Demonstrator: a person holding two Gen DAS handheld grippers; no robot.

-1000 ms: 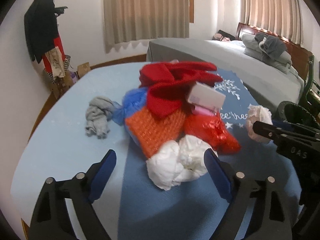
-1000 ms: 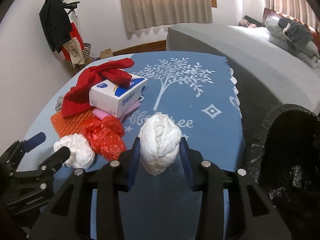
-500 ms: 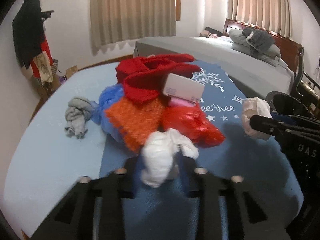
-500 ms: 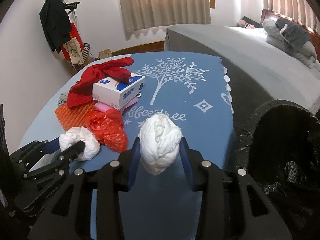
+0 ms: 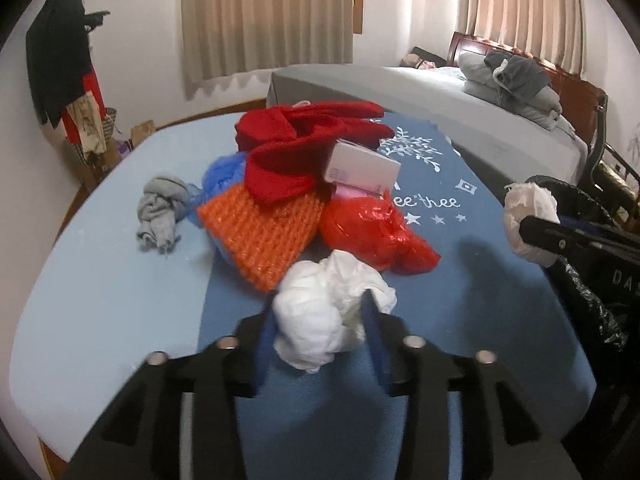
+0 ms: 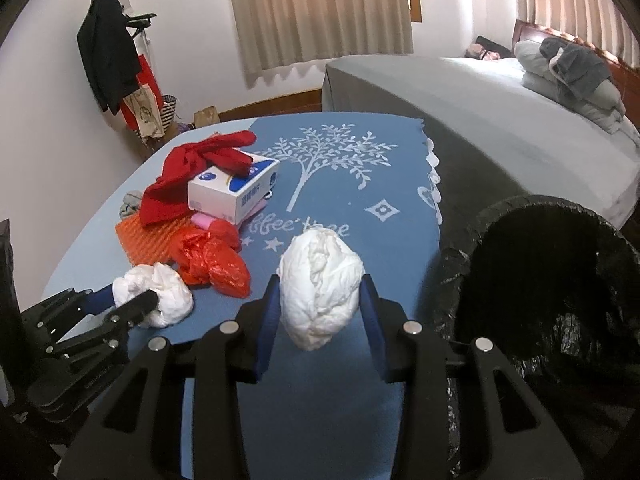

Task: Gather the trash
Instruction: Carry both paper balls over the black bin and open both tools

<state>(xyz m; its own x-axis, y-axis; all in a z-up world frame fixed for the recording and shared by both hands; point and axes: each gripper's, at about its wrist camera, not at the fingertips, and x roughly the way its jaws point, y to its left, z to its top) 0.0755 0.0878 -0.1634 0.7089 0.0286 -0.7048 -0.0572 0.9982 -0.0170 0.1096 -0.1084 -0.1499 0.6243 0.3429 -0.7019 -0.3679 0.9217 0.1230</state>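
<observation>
While a white wad (image 6: 318, 286) is pinched at centre frame by the right gripper (image 6: 320, 312), another wad (image 5: 328, 316) (soft, light) sits low-centre between the left gripper's (image 5: 320, 340) opening jaws; mid-bulk is judged best.

The blue cloth (image 5: 460, 248) reads "thee"; the right tool (image 5: 592, 248) shows "DA".

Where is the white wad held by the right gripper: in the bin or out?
Out. The white wad sits between the right gripper pads, above the blue cloth, beside the bin.
</observation>
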